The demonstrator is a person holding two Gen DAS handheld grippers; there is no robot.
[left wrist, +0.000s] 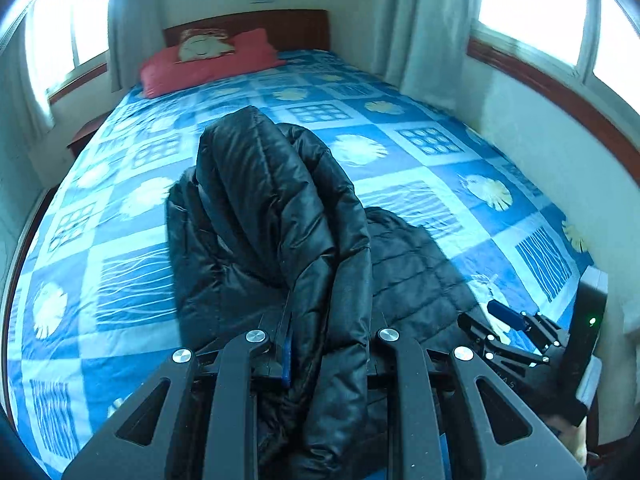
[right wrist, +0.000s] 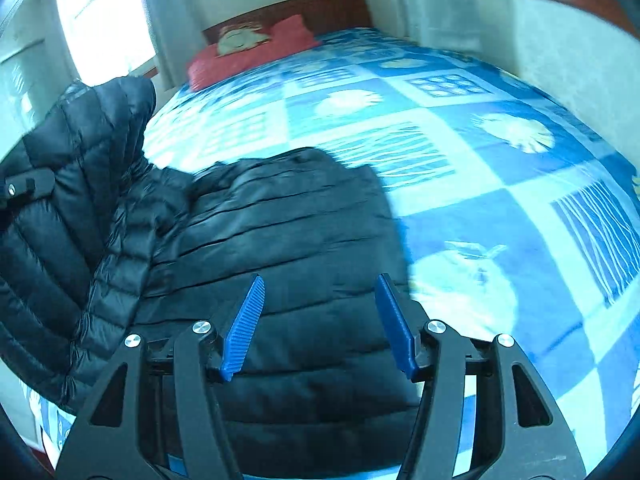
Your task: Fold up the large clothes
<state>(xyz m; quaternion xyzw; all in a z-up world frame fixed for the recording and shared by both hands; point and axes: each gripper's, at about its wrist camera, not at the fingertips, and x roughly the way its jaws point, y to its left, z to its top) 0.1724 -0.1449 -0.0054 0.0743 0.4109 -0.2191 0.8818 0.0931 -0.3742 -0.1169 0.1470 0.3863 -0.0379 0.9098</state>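
Pinching a bunched fold of the black puffer jacket (left wrist: 280, 208) at the bottom centre of its own view, the left gripper (left wrist: 320, 344) has its jaws drawn close on the fabric, which rises in a tall hump between them, probably lifted so that this side can be carried over the rest. The right gripper (right wrist: 320, 320) stands with its blue pads (right wrist: 245, 328) parted and nothing between them, hovering over the flat quilted panel in the lower middle of its view, likely free to take a new hold. The rest of the jacket lies on the blue patterned bedspread (left wrist: 420, 152). Beyond it, most of the bedspread is bare towards the red pillow (left wrist: 208, 64) and headboard (left wrist: 288, 28) at the top. A wall hems the bed's right edge, so room lies ahead and to the left.
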